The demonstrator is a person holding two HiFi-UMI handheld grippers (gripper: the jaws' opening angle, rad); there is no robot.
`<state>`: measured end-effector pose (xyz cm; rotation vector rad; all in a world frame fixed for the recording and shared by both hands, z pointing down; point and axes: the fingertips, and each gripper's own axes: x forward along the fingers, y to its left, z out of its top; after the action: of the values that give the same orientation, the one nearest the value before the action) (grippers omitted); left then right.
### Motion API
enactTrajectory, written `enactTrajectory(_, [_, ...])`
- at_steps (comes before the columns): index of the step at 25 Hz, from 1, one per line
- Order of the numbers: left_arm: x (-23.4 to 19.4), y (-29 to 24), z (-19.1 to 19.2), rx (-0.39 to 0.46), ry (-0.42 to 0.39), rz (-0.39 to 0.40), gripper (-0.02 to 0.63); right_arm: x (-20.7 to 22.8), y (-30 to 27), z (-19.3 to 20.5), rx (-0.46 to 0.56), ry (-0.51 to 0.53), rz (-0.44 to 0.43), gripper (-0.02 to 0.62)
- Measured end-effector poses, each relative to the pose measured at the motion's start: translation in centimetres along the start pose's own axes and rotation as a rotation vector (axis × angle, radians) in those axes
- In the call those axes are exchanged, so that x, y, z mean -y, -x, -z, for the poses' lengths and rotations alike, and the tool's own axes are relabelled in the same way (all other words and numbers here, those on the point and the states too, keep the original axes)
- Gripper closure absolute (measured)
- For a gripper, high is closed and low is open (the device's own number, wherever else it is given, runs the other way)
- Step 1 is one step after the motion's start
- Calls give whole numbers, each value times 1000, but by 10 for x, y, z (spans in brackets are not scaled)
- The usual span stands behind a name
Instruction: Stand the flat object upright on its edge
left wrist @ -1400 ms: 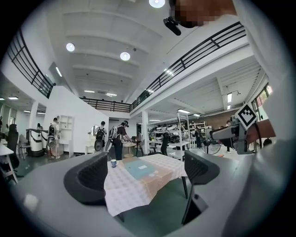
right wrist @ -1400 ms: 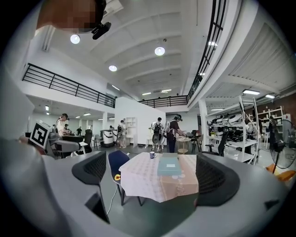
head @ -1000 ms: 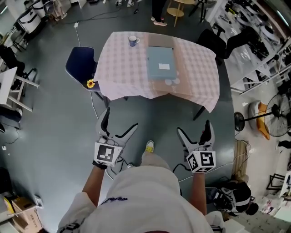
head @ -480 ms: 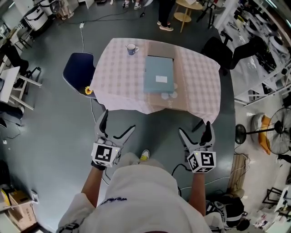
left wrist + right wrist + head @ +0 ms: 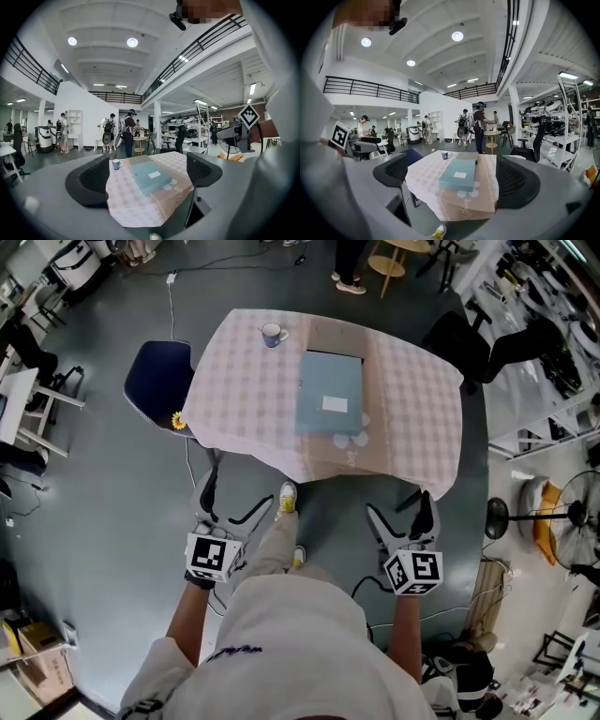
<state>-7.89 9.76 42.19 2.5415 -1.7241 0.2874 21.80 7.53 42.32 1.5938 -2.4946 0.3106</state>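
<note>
Box [image 5: 329, 393]: flat on the table [image 5: 239, 395] — not stood up yet
Left gripper [image 5: 240, 493]: jaws apart, empty
Right gripper [image 5: 399, 506]: jaws apart, empty
To do: reach it, tip it onto its edge

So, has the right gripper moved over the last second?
Yes: the right gripper has come closer to the near edge of the table.

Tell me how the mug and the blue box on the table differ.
The box is wide and rectangular; the mug is small and round. The box lies flat, while the mug stands upright. The box sits mid-table; the mug is near the far left corner. Both rest on the checked tablecloth, apart from each other.
</note>
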Motion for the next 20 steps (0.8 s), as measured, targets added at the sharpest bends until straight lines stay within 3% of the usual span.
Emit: enactTrajectory(20, [-93,-199,-29,64,68,97,95,64,-171,-59,-27,42,78,25])
